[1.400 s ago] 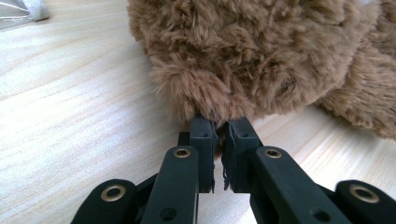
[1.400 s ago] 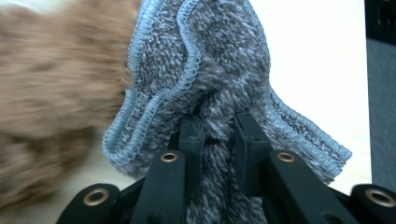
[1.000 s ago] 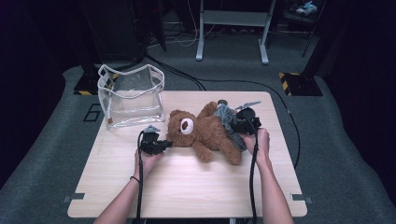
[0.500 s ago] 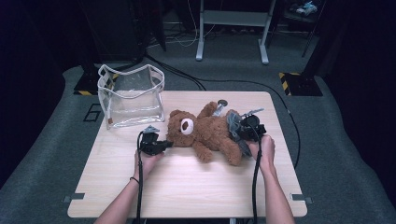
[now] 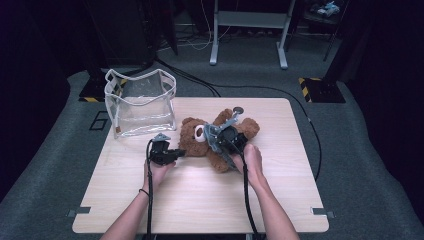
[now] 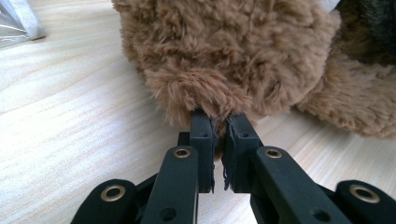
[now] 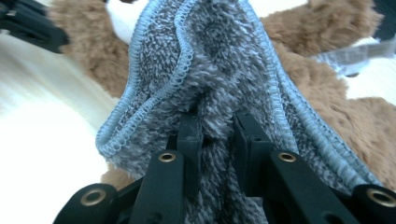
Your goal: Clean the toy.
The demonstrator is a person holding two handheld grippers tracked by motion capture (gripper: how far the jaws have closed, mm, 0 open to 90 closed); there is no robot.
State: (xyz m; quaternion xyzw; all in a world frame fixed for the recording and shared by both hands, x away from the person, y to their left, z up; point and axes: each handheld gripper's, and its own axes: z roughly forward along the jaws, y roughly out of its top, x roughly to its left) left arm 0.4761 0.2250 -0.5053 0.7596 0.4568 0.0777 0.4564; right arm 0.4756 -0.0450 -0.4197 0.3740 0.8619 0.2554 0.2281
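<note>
A brown teddy bear (image 5: pixel 192 137) lies on the wooden table (image 5: pixel 200 200). My left gripper (image 5: pixel 179 151) lies low at the bear's head, jaws shut on its furry ear (image 6: pixel 205 91). My right gripper (image 5: pixel 215 142) hovers over the bear's body. In the right gripper view its jaws (image 7: pixel 217 126) are shut on a bunched grey cloth (image 7: pixel 219 60) with a blue stitched edge, which drapes in front of the bear (image 7: pixel 336 93). The bear's belly is hidden under the right gripper and cloth in the high view.
A clear plastic bag (image 5: pixel 140 102) with white trim stands open at the table's back left. Bare wood lies in front of the bear and to its right. Cables trail from both grippers toward the front edge.
My right gripper has carried the grey cloth leftward, from the bear's right side to over its body. The left gripper has stayed on the ear.
</note>
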